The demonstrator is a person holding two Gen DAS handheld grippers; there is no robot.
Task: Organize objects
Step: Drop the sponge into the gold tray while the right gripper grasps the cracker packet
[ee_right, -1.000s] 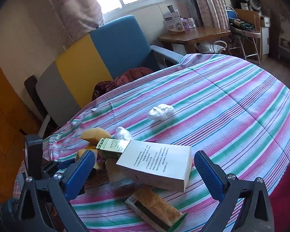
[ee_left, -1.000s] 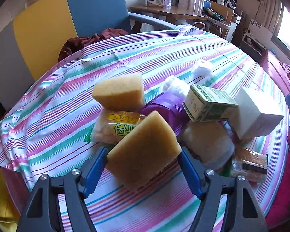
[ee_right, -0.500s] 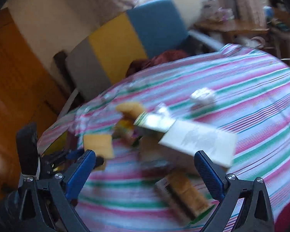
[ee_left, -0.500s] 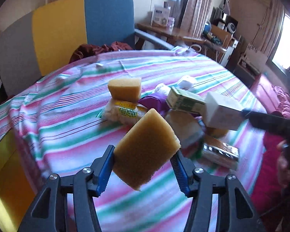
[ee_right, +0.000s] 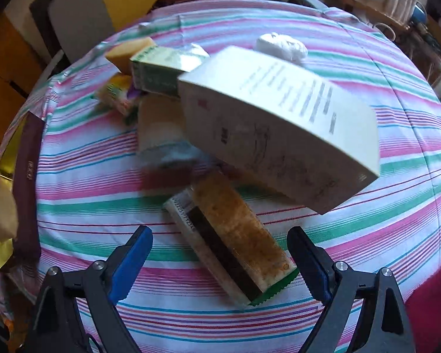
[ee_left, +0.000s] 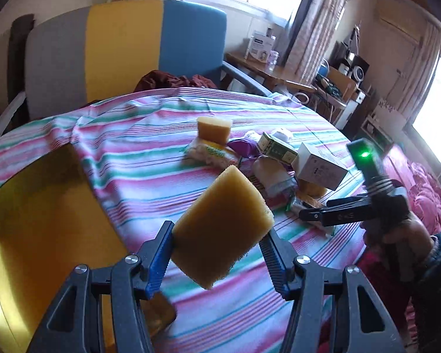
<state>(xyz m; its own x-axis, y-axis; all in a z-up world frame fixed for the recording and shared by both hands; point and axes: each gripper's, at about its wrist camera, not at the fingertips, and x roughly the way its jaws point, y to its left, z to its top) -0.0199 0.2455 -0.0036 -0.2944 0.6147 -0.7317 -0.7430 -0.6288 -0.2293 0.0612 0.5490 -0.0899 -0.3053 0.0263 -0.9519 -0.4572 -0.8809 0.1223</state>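
Note:
My left gripper (ee_left: 217, 257) is shut on a yellow sponge (ee_left: 220, 229) and holds it in the air above the table's near edge. A pile lies mid-table: a second yellow sponge (ee_left: 214, 129), a snack packet (ee_left: 211, 153), a green box (ee_left: 276, 148) and a white box (ee_left: 320, 167). My right gripper (ee_right: 220, 261) is open and hovers low over a long brown snack packet (ee_right: 232, 241). The white box (ee_right: 279, 123) leans just beyond it, the green box (ee_right: 158, 70) behind that. The right gripper also shows in the left wrist view (ee_left: 311, 214).
A yellow container (ee_left: 38, 235) sits at the left table edge; a dark red flap (ee_right: 26, 182) is beside it. A blue, yellow and grey chair (ee_left: 126, 50) stands behind the striped tablecloth (ee_left: 150, 135). A crumpled white wad (ee_right: 280, 45) lies further back.
My left gripper has lifted the sponge and pulled back toward the yellow container. My right gripper has dropped down and closer over the brown packet.

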